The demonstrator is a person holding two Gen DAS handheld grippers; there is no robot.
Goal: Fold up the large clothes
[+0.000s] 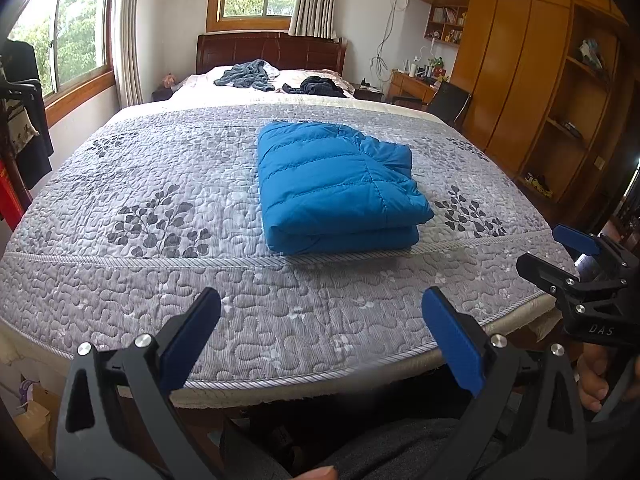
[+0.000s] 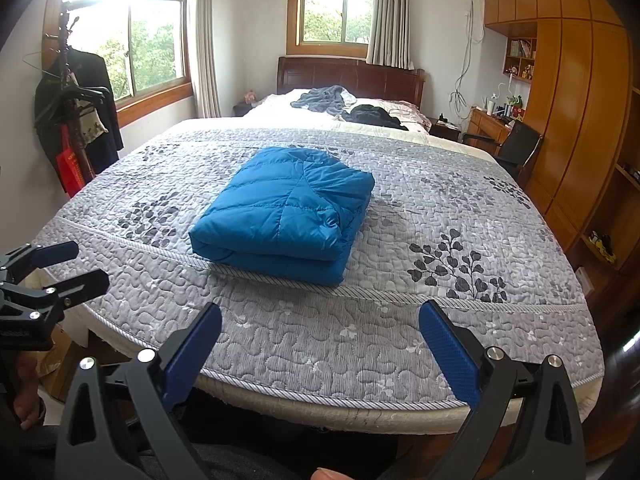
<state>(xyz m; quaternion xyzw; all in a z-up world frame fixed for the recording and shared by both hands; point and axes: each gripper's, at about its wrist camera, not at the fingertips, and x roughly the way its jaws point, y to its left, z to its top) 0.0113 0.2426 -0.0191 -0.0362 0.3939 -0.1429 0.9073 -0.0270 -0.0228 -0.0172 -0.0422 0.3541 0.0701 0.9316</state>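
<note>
A blue quilted down jacket (image 1: pixel 336 188) (image 2: pixel 284 216) lies folded into a thick rectangular bundle on the grey patterned bedspread (image 1: pixel 160 200) (image 2: pixel 440 208). My left gripper (image 1: pixel 322 312) hangs open over the foot edge of the bed, well short of the jacket, with nothing between its blue pads. My right gripper (image 2: pixel 320 324) is open too, held back from the jacket near the same edge. Each gripper shows in the other's view: the right gripper (image 1: pixel 556 248) at the far right, the left gripper (image 2: pixel 76 264) at the far left, both with jaws apart.
Two crumpled garments, a grey one (image 1: pixel 248 74) and a black one (image 1: pixel 316 87), lie near the dark wooden headboard (image 2: pixel 352 76). A coat rack (image 2: pixel 76 120) stands to the left. A desk with a black chair (image 2: pixel 516 148) and wooden wardrobes (image 1: pixel 520 80) line the right wall.
</note>
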